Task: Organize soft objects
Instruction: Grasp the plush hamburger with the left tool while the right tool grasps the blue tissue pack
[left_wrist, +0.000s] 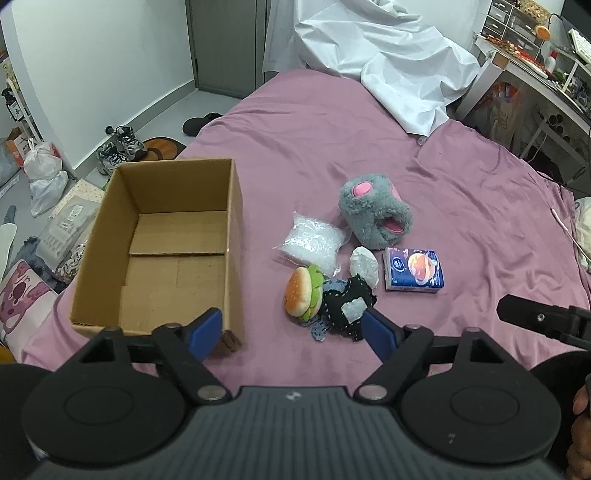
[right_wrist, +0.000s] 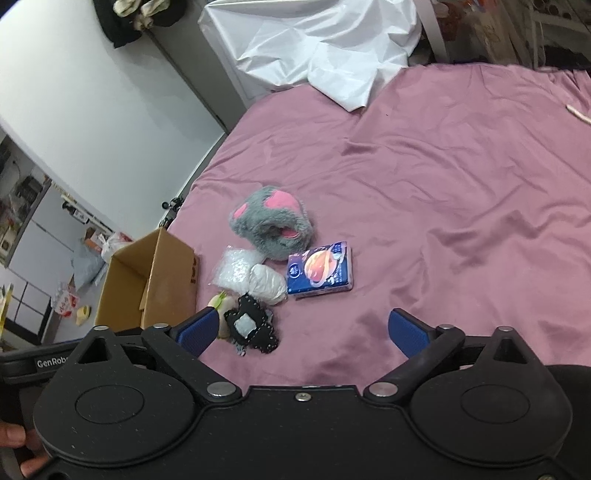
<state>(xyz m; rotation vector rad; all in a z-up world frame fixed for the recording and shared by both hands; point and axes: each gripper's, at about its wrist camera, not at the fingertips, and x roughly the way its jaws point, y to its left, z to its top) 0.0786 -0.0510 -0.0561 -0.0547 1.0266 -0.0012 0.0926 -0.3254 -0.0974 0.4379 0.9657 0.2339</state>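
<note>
on the pink bed (left_wrist: 369, 140), soft toys cluster beside an empty cardboard box (left_wrist: 166, 243), both claws, left claw (left_wrist: 293, 332) and right claw (right_wrist: 301, 330), spread wide, holding nothing.

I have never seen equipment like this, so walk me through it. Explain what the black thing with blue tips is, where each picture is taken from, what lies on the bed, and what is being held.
Each picture comes from a wide-angle camera mounted on a hand-held two-finger gripper, looking forward along its blue fingers. A person carries one in each hand; no robot arm is involved. One picture is from the left gripper, the other from the right gripper. Both are open and hold nothing.

On the purple bedsheet stands an empty cardboard box. Beside it lies a cluster of soft things: a grey plush paw slipper, a clear bag of white filling, a burger plush, a black fabric piece, a white wad and a blue tissue pack. A white sheet is heaped at the far end.
</note>
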